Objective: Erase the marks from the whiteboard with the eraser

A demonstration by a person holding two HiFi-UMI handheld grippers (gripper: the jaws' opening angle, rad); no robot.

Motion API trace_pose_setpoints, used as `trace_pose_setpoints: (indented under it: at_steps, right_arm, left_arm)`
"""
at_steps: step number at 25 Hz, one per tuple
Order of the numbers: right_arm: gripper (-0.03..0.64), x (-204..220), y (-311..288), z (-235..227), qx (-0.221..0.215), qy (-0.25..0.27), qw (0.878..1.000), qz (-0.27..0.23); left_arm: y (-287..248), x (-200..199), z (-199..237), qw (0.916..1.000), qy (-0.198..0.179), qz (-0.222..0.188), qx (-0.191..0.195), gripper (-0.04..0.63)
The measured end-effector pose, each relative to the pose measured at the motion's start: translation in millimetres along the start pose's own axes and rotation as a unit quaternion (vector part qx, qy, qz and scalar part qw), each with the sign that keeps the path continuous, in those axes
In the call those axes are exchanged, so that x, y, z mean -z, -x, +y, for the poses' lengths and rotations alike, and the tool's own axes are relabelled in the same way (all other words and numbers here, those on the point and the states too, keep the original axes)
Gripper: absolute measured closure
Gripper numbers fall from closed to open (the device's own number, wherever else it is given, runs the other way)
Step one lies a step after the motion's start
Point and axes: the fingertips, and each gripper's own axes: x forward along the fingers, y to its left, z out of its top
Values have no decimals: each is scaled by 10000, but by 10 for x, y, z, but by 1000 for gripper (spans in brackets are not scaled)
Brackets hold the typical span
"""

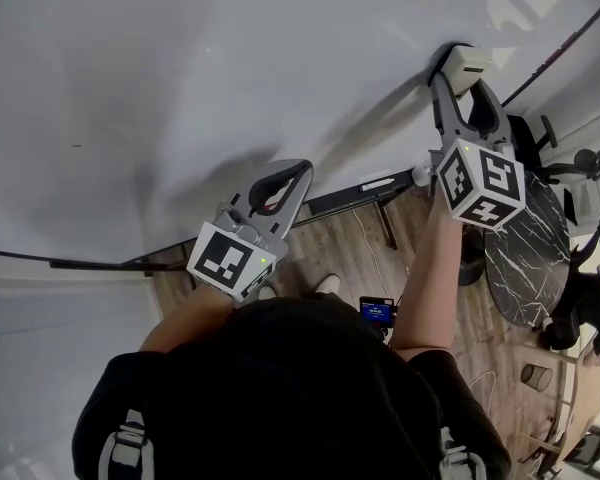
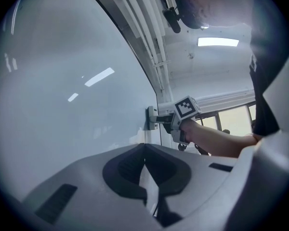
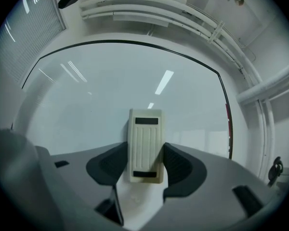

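The whiteboard (image 1: pixel 230 58) fills the upper head view; the only mark I can make out on it is a tiny dark speck (image 1: pixel 75 146) at its left. My right gripper (image 1: pixel 462 66) is shut on the cream eraser (image 1: pixel 470 64), which presses flat against the board near its right edge. In the right gripper view the eraser (image 3: pixel 145 146) stands upright between the jaws of that gripper (image 3: pixel 145 163), with the board (image 3: pixel 135 85) behind it. My left gripper (image 1: pixel 300 170) is shut and empty, held lower and just off the board. The left gripper view shows its jaws (image 2: pixel 144 148) together and the eraser (image 2: pixel 151 118) on the board.
A black ledge (image 1: pixel 345 200) runs along the board's lower edge. Below it lies wood floor with a round black marble table (image 1: pixel 525 258) and office chairs (image 1: pixel 580 163) at the right. A small lit screen (image 1: pixel 377 313) hangs at the person's chest. Window blinds (image 3: pixel 33 37) flank the board's left.
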Motion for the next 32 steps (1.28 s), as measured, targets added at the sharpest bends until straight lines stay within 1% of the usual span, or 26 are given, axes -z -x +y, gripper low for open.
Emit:
trace_pose_setpoints:
  at_steps: [4, 10, 17, 20, 23, 27, 32]
  right_arm:
    - [387, -145, 197, 121, -178, -18, 9997, -155]
    - [387, -456, 398, 699, -733, 201, 9963, -394]
    - [387, -712, 406, 1303, -1216, 636, 9881, -691]
    - [387, -794, 347, 1495, -1292, 897, 9843, -797]
    - [387, -833, 260, 1556, -1308, 1010, 9822, -889]
    - [387, -836, 227, 1516, -1417, 850, 9817, -945]
    - [387, -816, 196, 1388, -1328, 808, 9826, -1016]
  left_arm:
    - [44, -41, 88, 9999, -19, -31, -108, 591]
    - [157, -3, 196, 9997, 16, -35, -235, 591]
    - [266, -73, 236, 9992, -11, -81, -401, 591]
    - [304, -55, 264, 9989, 5, -58, -475, 591]
    - [332, -21, 292, 9986, 16, -29, -532, 591]
    - [328, -7, 301, 9984, 16, -20, -562, 591]
    - [258, 28, 300, 9986, 18, 12, -536, 591]
